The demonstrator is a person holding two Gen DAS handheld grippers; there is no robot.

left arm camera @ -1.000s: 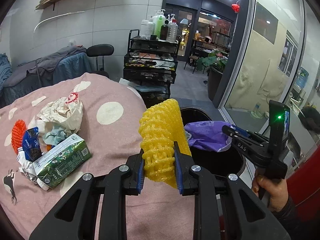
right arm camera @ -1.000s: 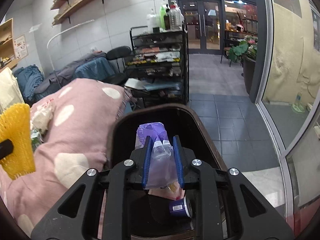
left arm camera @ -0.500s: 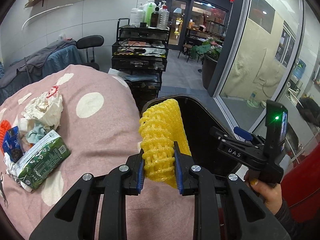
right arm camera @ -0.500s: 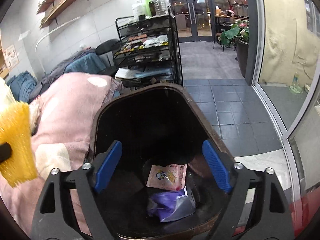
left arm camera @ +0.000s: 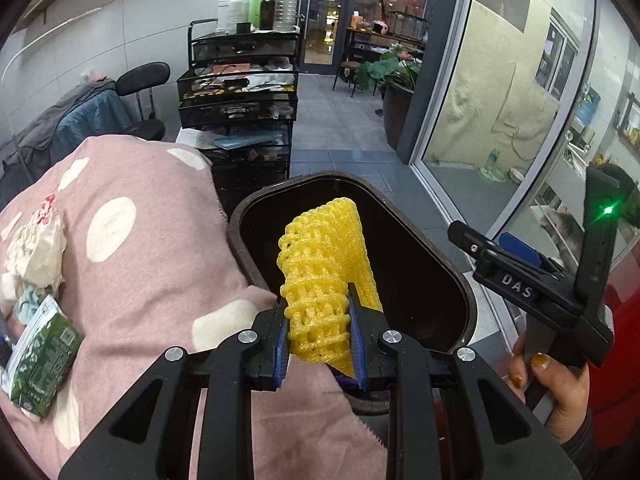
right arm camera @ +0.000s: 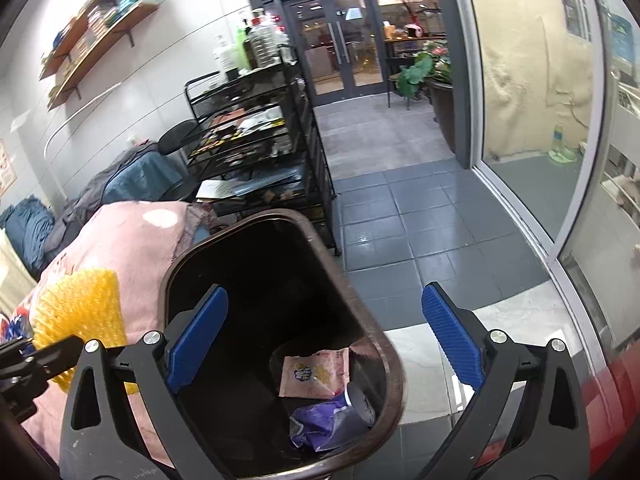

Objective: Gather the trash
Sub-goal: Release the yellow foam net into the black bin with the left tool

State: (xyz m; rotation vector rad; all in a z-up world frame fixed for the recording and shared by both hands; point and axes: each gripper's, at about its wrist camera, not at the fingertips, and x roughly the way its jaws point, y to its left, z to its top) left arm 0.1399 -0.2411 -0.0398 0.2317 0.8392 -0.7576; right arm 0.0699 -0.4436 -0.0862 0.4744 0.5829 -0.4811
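My left gripper [left arm camera: 318, 320] is shut on a yellow foam net [left arm camera: 328, 248] and holds it upright over the near rim of the dark trash bin [left arm camera: 340, 177]. The net [right arm camera: 80, 308] also shows at the left edge of the right wrist view. My right gripper [right arm camera: 324, 292] hangs over the bin [right arm camera: 384, 344]; its jaws are opening, with nothing between them. A purple bag [right arm camera: 320, 424], a pink packet [right arm camera: 312, 372] and a can [right arm camera: 360, 400] lie inside the bin. Seen from the left wrist, the right gripper [left arm camera: 520, 264] is at the bin's right side, held by a hand [left arm camera: 560, 400].
A pink spotted blanket [left arm camera: 140, 260] covers the surface left of the bin. On it lie a green carton [left arm camera: 40, 360] and crumpled paper [left arm camera: 32, 248]. A black wire cart [left arm camera: 240, 100] with bottles stands behind. A glass wall [right arm camera: 520, 120] and grey tiled floor [right arm camera: 400, 208] are to the right.
My right gripper opened and the purple bag dropped into the bin. My left gripper carried the yellow net rightwards from the blanket to over the bin.
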